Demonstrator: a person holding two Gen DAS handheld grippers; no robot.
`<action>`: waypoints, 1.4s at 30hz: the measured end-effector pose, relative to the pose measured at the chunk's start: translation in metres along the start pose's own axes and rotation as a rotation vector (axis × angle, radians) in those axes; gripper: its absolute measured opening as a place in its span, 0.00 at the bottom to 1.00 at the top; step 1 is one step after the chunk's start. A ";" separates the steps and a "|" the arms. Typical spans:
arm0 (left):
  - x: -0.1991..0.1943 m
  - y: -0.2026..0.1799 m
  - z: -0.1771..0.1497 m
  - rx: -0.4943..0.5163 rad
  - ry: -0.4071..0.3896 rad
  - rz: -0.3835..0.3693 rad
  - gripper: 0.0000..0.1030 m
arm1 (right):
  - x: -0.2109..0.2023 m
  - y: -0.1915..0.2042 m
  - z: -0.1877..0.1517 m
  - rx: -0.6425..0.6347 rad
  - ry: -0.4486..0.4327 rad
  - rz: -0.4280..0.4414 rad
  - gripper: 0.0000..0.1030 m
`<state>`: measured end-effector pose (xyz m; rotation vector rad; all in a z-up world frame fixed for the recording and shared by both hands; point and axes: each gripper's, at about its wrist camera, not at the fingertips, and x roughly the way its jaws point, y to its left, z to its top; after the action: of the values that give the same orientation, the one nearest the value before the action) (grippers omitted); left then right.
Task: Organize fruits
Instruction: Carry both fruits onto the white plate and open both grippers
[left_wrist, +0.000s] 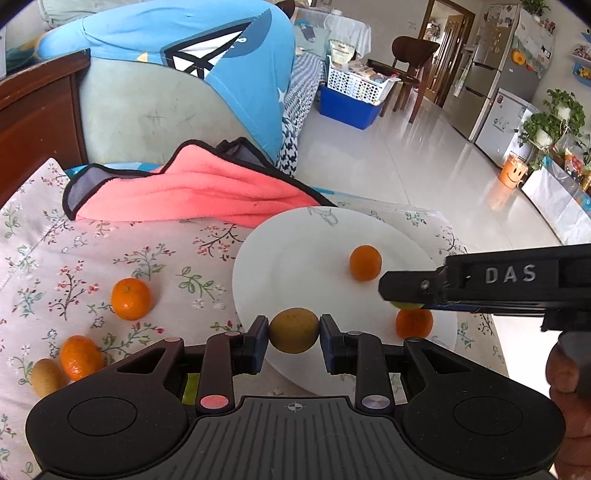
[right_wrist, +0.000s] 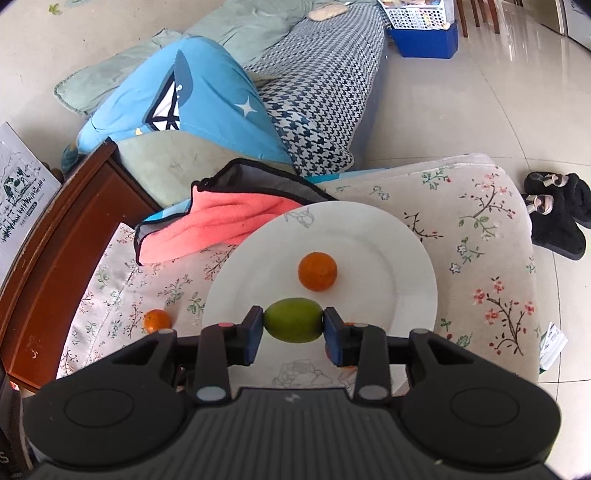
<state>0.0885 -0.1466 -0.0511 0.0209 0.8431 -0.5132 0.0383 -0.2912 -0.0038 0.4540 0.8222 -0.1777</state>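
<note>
Tools (left_wrist: 294, 331) (right_wrist: 294, 320) with two kiwis; four oranges (left_wrist: 131, 298).

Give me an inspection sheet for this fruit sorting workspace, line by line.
Surface: floral cloth under a white plate.
Job's things: two oranges on the plate; two oranges and a brown kiwi on the cloth.
Clutter: pink towel.
Grippers: left gripper shut on a yellowish-brown fruit; right gripper shut on a green fruit.
Cables: nothing seen.
Surroundings: sofa, black slippers, fridge.
</note>
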 end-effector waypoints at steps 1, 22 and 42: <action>0.000 -0.001 0.000 0.001 -0.004 0.002 0.27 | 0.002 0.000 0.000 0.003 0.002 -0.003 0.36; -0.028 0.011 0.009 -0.091 -0.009 0.009 0.93 | -0.010 -0.001 0.007 0.044 -0.053 -0.010 0.57; -0.077 0.093 0.024 -0.099 0.030 0.212 0.93 | -0.010 0.034 -0.008 -0.128 -0.041 0.080 0.73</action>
<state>0.1045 -0.0370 0.0035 0.0268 0.8829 -0.2725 0.0374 -0.2579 0.0099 0.3610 0.7694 -0.0601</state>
